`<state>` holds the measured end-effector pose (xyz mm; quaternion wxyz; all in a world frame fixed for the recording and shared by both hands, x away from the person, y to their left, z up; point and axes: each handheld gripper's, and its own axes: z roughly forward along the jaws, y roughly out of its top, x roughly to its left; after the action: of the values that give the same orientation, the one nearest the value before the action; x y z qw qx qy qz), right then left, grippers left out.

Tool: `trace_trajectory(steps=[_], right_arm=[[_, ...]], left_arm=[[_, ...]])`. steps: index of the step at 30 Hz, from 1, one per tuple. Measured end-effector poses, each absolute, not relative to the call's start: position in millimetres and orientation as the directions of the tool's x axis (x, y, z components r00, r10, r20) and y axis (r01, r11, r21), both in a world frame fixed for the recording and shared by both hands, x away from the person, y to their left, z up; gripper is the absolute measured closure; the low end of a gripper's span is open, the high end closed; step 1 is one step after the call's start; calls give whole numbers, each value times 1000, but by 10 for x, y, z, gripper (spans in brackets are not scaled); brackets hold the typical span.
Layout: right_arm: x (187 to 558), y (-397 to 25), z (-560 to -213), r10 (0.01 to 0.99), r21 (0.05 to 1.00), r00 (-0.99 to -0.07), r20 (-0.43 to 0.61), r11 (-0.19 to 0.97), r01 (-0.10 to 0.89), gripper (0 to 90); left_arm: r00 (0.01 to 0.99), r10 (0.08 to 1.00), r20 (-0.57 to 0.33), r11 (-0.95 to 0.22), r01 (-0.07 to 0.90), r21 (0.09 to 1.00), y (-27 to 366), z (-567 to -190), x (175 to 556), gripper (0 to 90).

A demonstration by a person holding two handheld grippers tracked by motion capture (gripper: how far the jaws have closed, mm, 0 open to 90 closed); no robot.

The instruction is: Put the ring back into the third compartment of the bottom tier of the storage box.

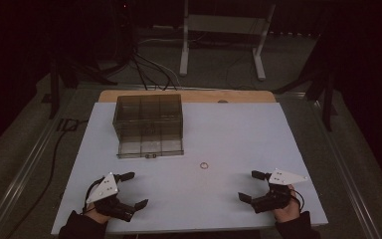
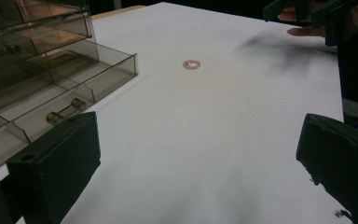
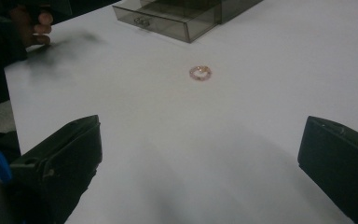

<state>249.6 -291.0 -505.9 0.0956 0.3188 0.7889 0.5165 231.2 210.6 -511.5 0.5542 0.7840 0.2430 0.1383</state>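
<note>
To pick up the little ring (image 1: 204, 165) well, the right gripper (image 1: 252, 185) (jaws wide apart, like the left gripper (image 1: 131, 189)) should drop straight down over it, near the open drawer (image 1: 150, 147).

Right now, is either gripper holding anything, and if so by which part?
Nothing is held. The left gripper and the right gripper are both open over the white table, apart from the small pinkish ring lying between them.

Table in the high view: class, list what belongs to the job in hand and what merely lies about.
Job:
small ring
drawer box, bottom drawer pulled out
left gripper, open
right gripper, open

Lying about:
cables on the floor
white stand
</note>
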Motion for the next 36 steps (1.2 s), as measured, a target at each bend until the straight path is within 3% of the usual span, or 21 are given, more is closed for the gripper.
trace_trajectory(steps=[15,36], right_arm=[[2449,-2943,-4919,600,897,-771,216,190,399,0],[2538,-2896,-4646,635,918,-750,186,160,363,0]], left_arm=[[844,522,-123,-200,261,945,2098,-5083,2339,6],[849,519,-100,-236,254,938,2101,-5120,2331,6]])
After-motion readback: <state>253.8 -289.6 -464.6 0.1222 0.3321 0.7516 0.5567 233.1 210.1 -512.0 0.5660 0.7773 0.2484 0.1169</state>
